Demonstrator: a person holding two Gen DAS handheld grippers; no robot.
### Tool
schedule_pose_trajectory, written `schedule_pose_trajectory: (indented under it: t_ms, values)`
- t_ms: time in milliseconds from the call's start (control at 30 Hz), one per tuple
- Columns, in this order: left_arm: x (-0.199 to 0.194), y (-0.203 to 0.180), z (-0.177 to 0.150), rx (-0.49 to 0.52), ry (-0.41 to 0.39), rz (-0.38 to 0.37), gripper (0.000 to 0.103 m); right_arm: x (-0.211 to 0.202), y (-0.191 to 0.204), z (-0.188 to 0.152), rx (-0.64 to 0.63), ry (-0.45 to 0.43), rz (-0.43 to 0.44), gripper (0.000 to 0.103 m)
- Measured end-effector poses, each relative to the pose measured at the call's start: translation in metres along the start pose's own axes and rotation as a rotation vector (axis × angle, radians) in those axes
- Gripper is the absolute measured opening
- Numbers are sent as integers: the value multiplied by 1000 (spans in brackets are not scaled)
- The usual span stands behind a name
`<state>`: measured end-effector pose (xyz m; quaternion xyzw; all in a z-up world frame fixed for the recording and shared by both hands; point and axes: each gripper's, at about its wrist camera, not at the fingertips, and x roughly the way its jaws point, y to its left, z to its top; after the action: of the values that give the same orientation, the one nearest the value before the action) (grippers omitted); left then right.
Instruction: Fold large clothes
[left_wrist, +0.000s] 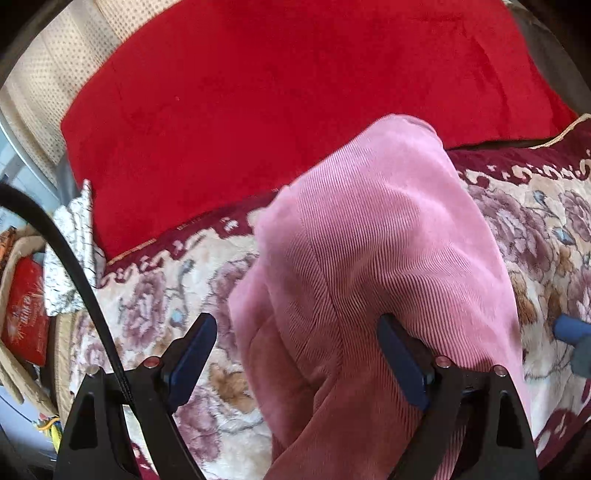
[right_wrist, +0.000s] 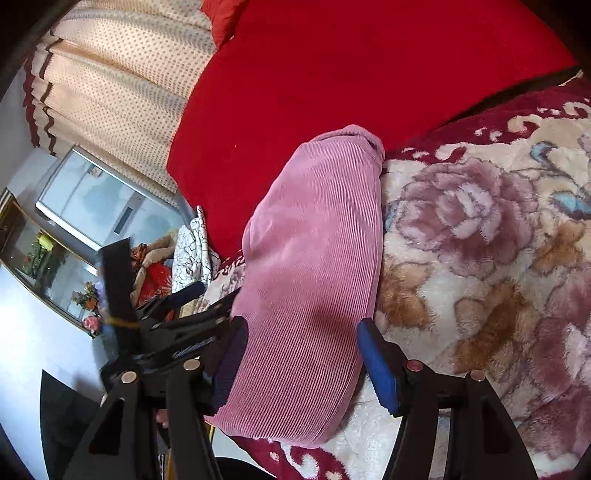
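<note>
**Lead:** Corduroy, pink and ribbed: your garment lies in a long narrow strip on the flowered blanket, its far end reaching the red cushion.

**Second:** And the tongs?

**Lead:** Your left gripper stands spread wide, cloth running between its pads but not pinched. Your right gripper is spread wide too, straddling the near end of the same strip; neither has a hold, as far as I can judge.

**Second:** So what could go wrong?

**Lead:** Close now and you may catch only the top layer, so the strip opens as you lift. Corduroy is thick; a bite near the edge could slip out. The plush blanket may get nipped along with it and drag.

**Second:** Room to move?

**Lead:** On your right side the blanket is open. To your left its edge is near, with a patterned cloth bunched beside the cushion, so your left gripper has less room. The two grippers sit near each other; mind they don't knock.
</note>
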<state>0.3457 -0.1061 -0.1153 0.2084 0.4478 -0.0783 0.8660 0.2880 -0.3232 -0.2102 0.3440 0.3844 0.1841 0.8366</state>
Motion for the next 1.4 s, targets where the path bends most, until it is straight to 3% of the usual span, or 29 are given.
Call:
schedule_pose_trajectory:
  t_ms: [167, 267, 400, 567, 633, 867, 1000, 1067, 1167, 1267, 1400]
  values:
    - [30, 9, -4, -66, 90, -89, 96, -2, -5, 1, 2, 5, 3, 66]
    - [26, 10, -5, -58, 92, -68, 96, -1, -7, 2, 10, 5, 5, 66]
    - [3, 11, -6, -48, 48, -18, 96, 2, -5, 1, -18, 8, -11, 66]
    - [-37, 35, -17, -82, -106, 49, 96, 3, -9, 9, -8, -11, -20, 66]
    - [-42, 43, -23, -88, -129, 71, 96, 2, -10, 14, -19, -26, -41, 66]
    - [-6, 64, -39, -138, -114, 25, 96, 13, -13, 40, 1, -67, -34, 66]
    - [26, 53, -49, -112, -21, 34, 96, 34, 2, 47, -62, -73, -26, 66]
    - [38, 50, -52, -107, 2, 7, 96, 50, 7, 48, -77, -50, -9, 65]
    - [34, 58, -54, -143, -5, -32, 96, 89, 14, 42, -126, 38, -67, 66]
    - [21, 70, -59, -176, -45, -66, 96, 90, 27, 37, -199, 29, -113, 65]
    - [14, 95, -70, -289, -68, -330, 96, 62, 18, 46, -101, 8, -44, 77]
